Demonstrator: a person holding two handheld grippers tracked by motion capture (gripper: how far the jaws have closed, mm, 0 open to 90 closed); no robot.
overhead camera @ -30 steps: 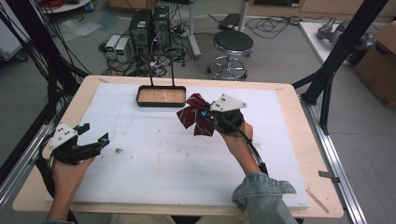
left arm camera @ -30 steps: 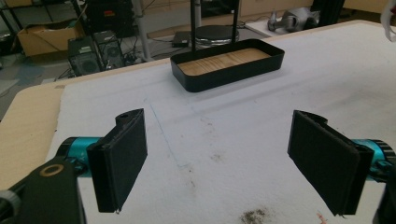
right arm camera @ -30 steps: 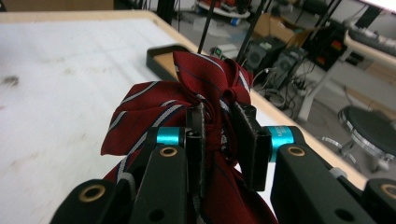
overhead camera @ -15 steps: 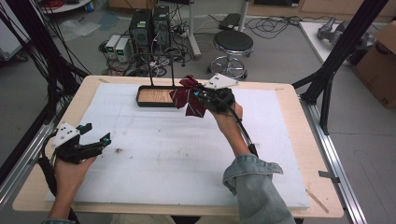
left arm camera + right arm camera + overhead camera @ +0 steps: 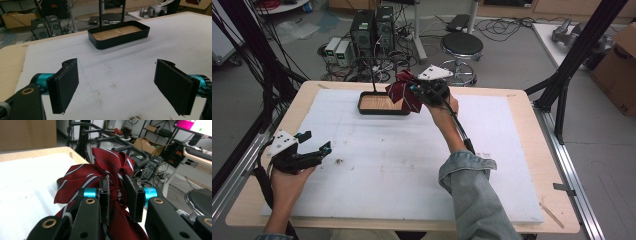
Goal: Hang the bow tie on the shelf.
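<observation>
- Right gripper (image 5: 414,92), at upper centre of the high view, has its jaws pinched on the knot of a red striped bow tie (image 5: 110,182); I hold it in the air above the right end of the black tray (image 5: 367,107).
- Left gripper (image 5: 314,145) sits at the lower left of the high view with its jaws spread wide and nothing between them, hovering over the white foam mat (image 5: 387,165).
- My guess is that the tie goes into the tray.
- Risk: the grip is on the knot alone, so the loose wings could catch the tray wall and leave the tie draped over the rim.
- Risk: releasing from this height, the light fabric may drift and land on the mat.
</observation>
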